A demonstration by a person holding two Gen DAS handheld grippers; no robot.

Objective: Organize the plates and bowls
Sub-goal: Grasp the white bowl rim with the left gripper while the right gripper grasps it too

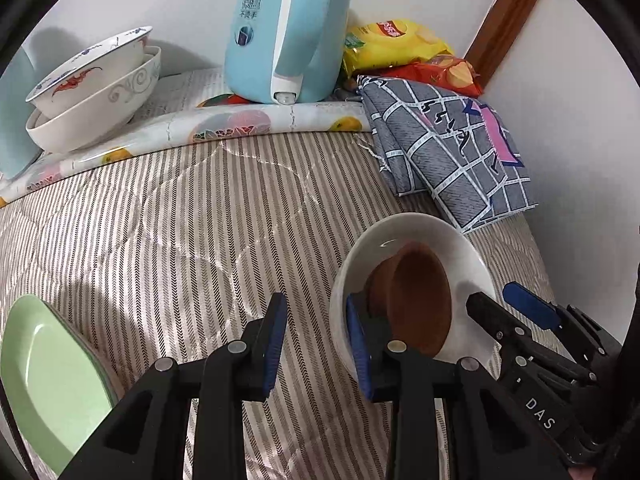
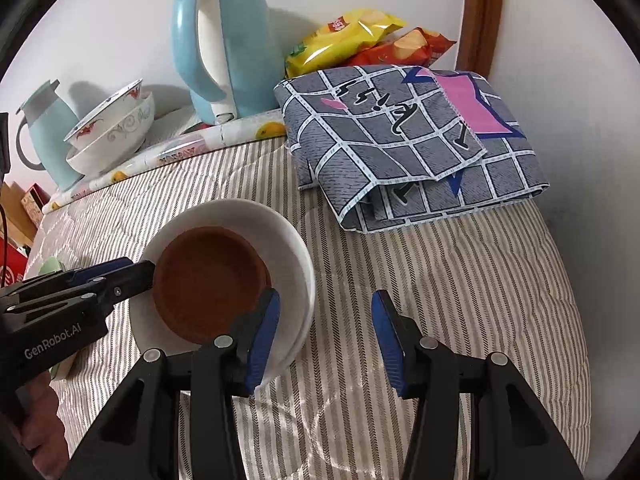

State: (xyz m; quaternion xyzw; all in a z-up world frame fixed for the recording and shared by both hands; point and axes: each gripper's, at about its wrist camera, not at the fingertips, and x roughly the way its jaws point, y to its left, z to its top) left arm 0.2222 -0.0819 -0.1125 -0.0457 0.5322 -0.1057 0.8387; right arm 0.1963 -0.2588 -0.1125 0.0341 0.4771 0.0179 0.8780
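A brown dish [image 2: 208,280] lies inside a white bowl [image 2: 292,248] on the striped bed cover; both show in the left wrist view, the dish [image 1: 420,300] and the bowl [image 1: 400,232]. My left gripper [image 1: 316,348] is open just left of the bowl, its right finger at the rim. My right gripper [image 2: 326,340] is open, its left finger over the bowl's near rim. A green plate [image 1: 52,380] lies at the left. Two stacked patterned bowls [image 1: 96,88] stand at the back left.
A light-blue kettle [image 1: 284,28] stands on a patterned mat [image 1: 240,124] at the back. Snack bags [image 2: 360,36] lie by the wall. A folded grey checked cloth [image 2: 400,140] lies to the right. A pale-blue jug [image 2: 48,132] stands at the back left.
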